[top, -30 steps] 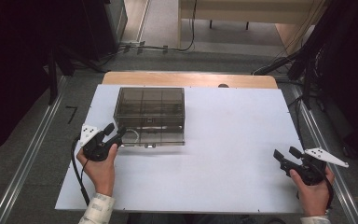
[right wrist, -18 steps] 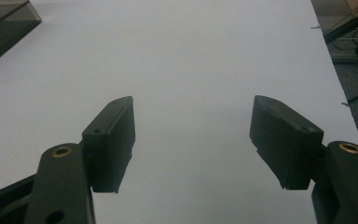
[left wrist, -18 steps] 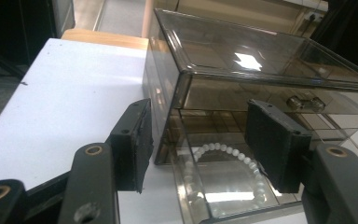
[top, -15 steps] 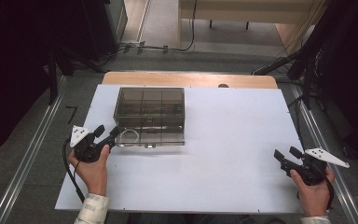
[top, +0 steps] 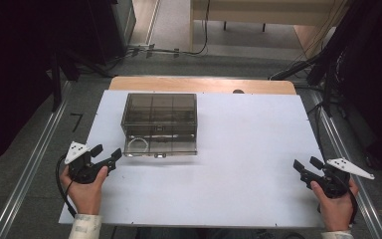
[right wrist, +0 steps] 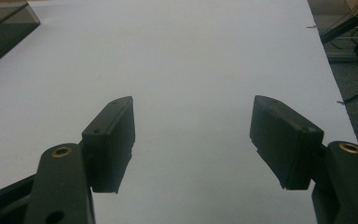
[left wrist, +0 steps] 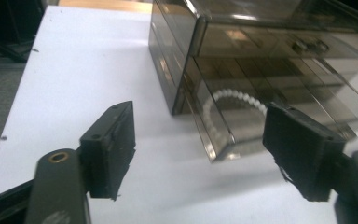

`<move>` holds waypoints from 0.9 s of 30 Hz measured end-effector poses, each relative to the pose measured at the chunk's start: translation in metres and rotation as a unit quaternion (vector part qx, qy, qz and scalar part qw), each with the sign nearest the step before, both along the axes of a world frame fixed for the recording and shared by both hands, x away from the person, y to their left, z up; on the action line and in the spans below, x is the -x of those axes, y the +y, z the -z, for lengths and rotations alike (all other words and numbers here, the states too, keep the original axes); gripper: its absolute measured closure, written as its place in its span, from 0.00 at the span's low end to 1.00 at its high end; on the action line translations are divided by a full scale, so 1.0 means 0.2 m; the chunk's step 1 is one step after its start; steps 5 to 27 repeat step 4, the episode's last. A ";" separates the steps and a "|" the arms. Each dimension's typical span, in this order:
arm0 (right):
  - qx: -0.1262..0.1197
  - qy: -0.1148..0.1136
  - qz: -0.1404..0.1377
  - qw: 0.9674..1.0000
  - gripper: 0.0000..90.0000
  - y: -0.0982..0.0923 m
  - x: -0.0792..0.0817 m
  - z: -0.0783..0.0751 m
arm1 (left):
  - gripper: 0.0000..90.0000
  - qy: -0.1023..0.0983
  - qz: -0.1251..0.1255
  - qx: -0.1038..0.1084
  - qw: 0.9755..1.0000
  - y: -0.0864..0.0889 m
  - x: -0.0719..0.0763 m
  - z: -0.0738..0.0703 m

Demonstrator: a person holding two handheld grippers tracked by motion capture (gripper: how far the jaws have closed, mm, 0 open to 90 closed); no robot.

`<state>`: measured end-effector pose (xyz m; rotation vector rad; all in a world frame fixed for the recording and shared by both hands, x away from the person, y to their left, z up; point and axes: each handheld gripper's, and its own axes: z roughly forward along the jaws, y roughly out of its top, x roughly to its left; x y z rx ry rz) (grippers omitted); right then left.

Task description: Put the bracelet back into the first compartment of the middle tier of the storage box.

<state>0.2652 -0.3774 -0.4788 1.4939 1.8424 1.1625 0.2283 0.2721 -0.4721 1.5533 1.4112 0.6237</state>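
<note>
High view: left gripper [top: 104, 155], fingers just opening wide, lower left beside smoked drawer box [top: 160, 123] (bead bracelet [left wrist: 233, 100] inside); right gripper [top: 306, 168] wide, empty.

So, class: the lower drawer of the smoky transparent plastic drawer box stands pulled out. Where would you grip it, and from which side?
Grip the lower drawer by its front panel, near the corner closest to the left gripper, coming in from the box's front, the side facing the person. That thin upright wall juts clear of the smoky transparent plastic drawer box, so open jaws could probably straddle it. A white bead bracelet lies inside, so stay shallow.
</note>
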 end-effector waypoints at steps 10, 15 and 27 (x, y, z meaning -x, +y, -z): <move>0.000 0.001 0.000 1.000 0.32 0.01 0.00 0.00 | 0.25 -0.002 0.014 0.002 1.000 -0.02 0.06 0.01; 0.000 0.001 0.000 1.000 0.32 0.01 0.00 0.00 | 0.25 -0.002 0.014 0.002 1.000 -0.02 0.06 0.01; 0.000 0.001 0.000 1.000 0.32 0.01 0.00 0.00 | 0.25 -0.002 0.014 0.002 1.000 -0.02 0.06 0.01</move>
